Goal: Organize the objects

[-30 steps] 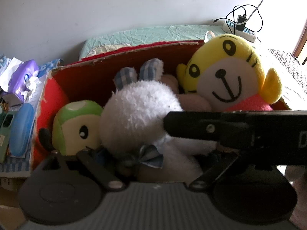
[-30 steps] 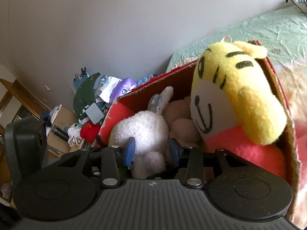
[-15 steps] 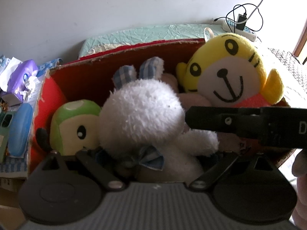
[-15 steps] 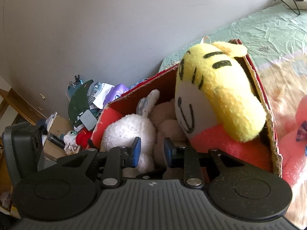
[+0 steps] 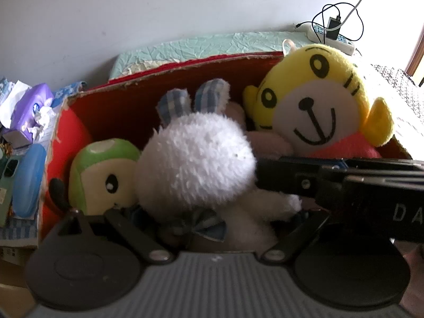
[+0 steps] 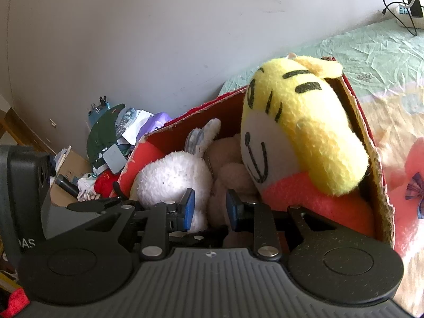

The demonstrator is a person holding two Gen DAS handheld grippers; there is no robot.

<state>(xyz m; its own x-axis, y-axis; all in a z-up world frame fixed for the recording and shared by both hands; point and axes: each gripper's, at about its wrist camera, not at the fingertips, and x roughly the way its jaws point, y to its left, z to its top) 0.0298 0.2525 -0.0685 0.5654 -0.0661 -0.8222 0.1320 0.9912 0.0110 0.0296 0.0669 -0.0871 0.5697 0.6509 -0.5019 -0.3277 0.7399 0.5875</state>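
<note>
A red cardboard box (image 5: pixel 185 66) on the bed holds several plush toys. A white bunny (image 5: pixel 196 156) with checked ears sits upright in the middle. A green plush (image 5: pixel 103 169) lies at its left and a yellow tiger (image 5: pixel 312 100) leans at its right. My left gripper (image 5: pixel 196 206) is open wide around the bunny's lower body, and its fingertips are hidden. My right gripper (image 6: pixel 210 209) reaches in from the right, its blue pads shut on the bunny's (image 6: pixel 169 177) arm. A beige plush (image 6: pixel 228 164) lies just behind them.
A purple tissue pack (image 5: pixel 31 108) and a blue case (image 5: pixel 26 180) lie left of the box. A power strip (image 5: pixel 331 34) with cables sits on the green sheet (image 5: pixel 198 45) by the wall. A pink plush (image 6: pixel 408 185) lies outside the box's right wall.
The right gripper's jaws have drawn together around the bunny's arm. In the left wrist view its finger now sits lower and a little further right. The left gripper has kept still.
</note>
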